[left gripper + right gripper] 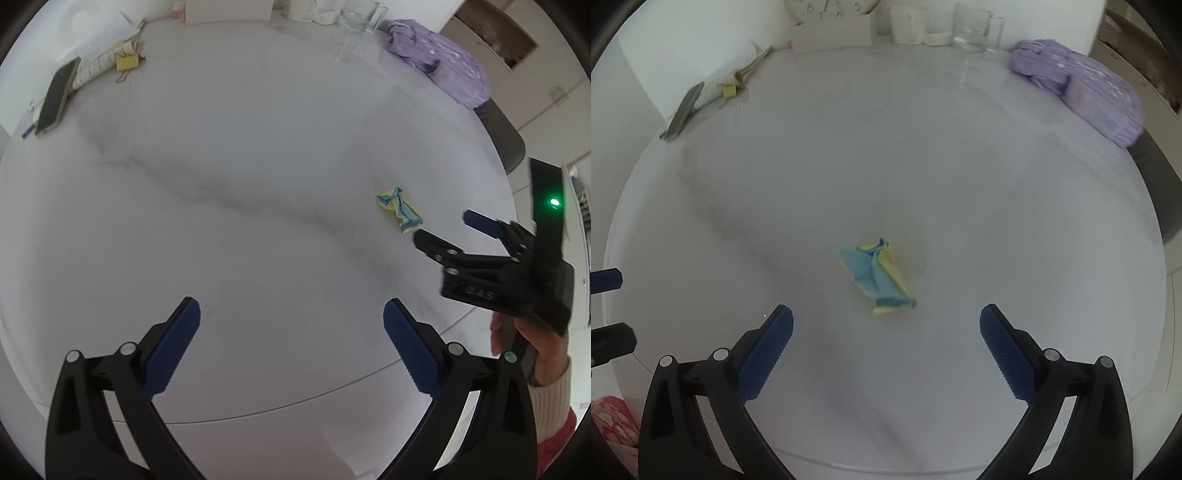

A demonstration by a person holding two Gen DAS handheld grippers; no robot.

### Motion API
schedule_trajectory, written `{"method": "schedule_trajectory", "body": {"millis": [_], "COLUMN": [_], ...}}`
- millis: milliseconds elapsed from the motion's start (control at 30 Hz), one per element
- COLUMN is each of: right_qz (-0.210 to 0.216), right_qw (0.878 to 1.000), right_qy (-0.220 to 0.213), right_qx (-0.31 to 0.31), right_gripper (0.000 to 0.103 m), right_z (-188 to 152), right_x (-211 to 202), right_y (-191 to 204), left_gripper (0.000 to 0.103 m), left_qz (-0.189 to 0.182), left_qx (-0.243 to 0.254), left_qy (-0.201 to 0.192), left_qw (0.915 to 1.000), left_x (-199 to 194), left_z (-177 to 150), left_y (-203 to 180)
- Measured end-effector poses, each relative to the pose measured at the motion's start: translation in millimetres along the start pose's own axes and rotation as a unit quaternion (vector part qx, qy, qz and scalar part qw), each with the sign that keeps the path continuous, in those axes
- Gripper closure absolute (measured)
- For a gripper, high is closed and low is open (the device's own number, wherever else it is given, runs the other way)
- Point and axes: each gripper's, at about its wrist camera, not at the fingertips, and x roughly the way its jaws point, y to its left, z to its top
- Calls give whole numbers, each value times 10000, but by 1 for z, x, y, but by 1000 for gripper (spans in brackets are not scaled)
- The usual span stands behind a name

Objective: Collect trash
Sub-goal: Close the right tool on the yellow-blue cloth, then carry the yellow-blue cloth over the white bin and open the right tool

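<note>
A crumpled blue and yellow wrapper lies on the round white marble table. My right gripper stands open just short of it, the wrapper a little ahead of the gap between the fingers. In the left wrist view the same wrapper sits at the right, with the right gripper open close beside it, held by a hand. My left gripper is open over the table's near edge with nothing between its fingers.
At the far left lie a phone, papers and a yellow sticky pad. A glass, a white mug and a clock stand at the back. A purple pouch rests at the far right, by a dark chair.
</note>
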Motion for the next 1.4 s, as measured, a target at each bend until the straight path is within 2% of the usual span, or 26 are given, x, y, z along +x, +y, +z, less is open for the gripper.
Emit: {"method": "schedule_trajectory", "body": {"millis": [100, 200, 233, 400, 467, 500, 767, 1000, 1167, 1267, 1400], "right_qz": [82, 175, 192, 246, 261, 244, 266, 140, -29, -187, -394], "right_qw": [9992, 9975, 9971, 9960, 9960, 9961, 9965, 9996, 9988, 9954, 9864], "right_qy": [114, 236, 254, 376, 371, 365, 326, -80, -370, -540, -768], "right_qx": [-376, -644, -688, -774, -764, -768, -728, -244, 326, 772, 1396], "right_gripper": [6, 22, 30, 47, 64, 68, 68, 68, 68, 68, 68], "right_z": [9, 13, 14, 17, 18, 19, 14, -6, -46, -82, -131], "right_x": [18, 32, 36, 48, 49, 48, 38, -9, -55, -87, -128], "right_y": [1, 5, 5, 5, 5, 4, 8, 3, 10, 23, 40], "left_gripper": [8, 8, 8, 8, 8, 8, 8, 8, 8, 8, 8], "left_qz": [24, 75, 90, 80, 115, 137, 198, 73, -29, -176, -403], "left_qx": [-62, -54, -53, -207, -199, -180, 15, 379, 889, 1240, 1830], "left_qy": [33, 73, 103, 232, 221, 219, 82, -27, -212, -362, -516], "left_qw": [10000, 9999, 9999, 9995, 9995, 9995, 9998, 9993, 9958, 9915, 9809], "left_x": [9, 15, 18, 26, 27, 27, 19, 0, -26, -46, -71], "left_z": [4, 6, 6, 8, 8, 7, 4, -6, -22, -35, -56], "left_y": [-6, -9, -9, -5, -5, -5, -9, -14, -25, -30, -33]}}
